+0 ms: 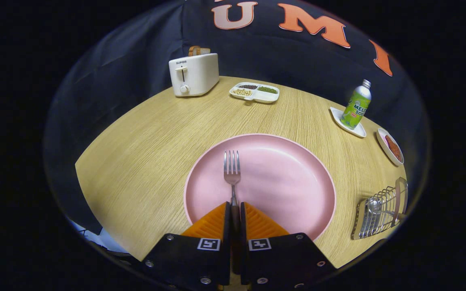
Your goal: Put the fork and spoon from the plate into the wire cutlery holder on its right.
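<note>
Fingers of the gripper are drawn in tight on the fork's handle, one pressing on each side, with only a thin dark strip of handle showing in the slot between them. The fork runs straight ahead from the tips, tines pointing away toward the far side of the table, over the plate. Whether it is raised off the plate or lying on it, I cannot tell from here.

The plate is pink and round, sitting right under and ahead of the fingers, its near rim hidden behind them. Nothing but the fork lies over it.

Off to the right, near the table's edge, stands the wire holder with wooden end pieces; something shiny and rounded rests among its wires (it looks like a spoon's bowl, though it is small and warped at that spot).

Farther right and beyond the holder is a small white dish with something reddish-brown in it. Just past that, a green bottle with a silver cap stands on a white saucer.

At the far side, a divided white tray holds beans or grains in separate sections, and left of it a cream toaster has toast sticking out of the top.
</note>
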`<state>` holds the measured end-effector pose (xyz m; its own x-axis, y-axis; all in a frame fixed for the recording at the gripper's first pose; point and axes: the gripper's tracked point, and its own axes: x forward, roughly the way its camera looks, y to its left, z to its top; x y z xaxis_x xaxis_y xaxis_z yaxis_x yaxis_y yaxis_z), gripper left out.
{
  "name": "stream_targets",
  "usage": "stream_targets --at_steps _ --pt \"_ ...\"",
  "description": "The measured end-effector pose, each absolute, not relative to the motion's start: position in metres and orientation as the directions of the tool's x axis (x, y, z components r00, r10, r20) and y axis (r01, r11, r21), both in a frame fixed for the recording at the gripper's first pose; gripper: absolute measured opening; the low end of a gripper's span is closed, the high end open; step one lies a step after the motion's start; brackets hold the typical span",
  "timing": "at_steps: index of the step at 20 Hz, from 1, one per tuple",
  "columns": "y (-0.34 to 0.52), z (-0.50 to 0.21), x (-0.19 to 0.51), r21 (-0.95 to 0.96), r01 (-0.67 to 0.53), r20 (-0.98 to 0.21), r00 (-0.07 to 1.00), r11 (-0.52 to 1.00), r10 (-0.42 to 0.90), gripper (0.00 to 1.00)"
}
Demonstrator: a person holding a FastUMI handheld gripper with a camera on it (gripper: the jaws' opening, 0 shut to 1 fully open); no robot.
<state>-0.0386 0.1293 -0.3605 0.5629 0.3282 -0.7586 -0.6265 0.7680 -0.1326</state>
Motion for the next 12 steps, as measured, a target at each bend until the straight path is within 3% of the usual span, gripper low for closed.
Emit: stream_targets --at_steps 7,12 --pt "0.125 -0.354 -0.037 -0.053 -0.557 -0.774 0.548 0.829 0.319 0.01" --pt "0.108 -0.327 -0.032 -0.057 -0.52 -0.762 0.574 0.852 0.299 0.01"
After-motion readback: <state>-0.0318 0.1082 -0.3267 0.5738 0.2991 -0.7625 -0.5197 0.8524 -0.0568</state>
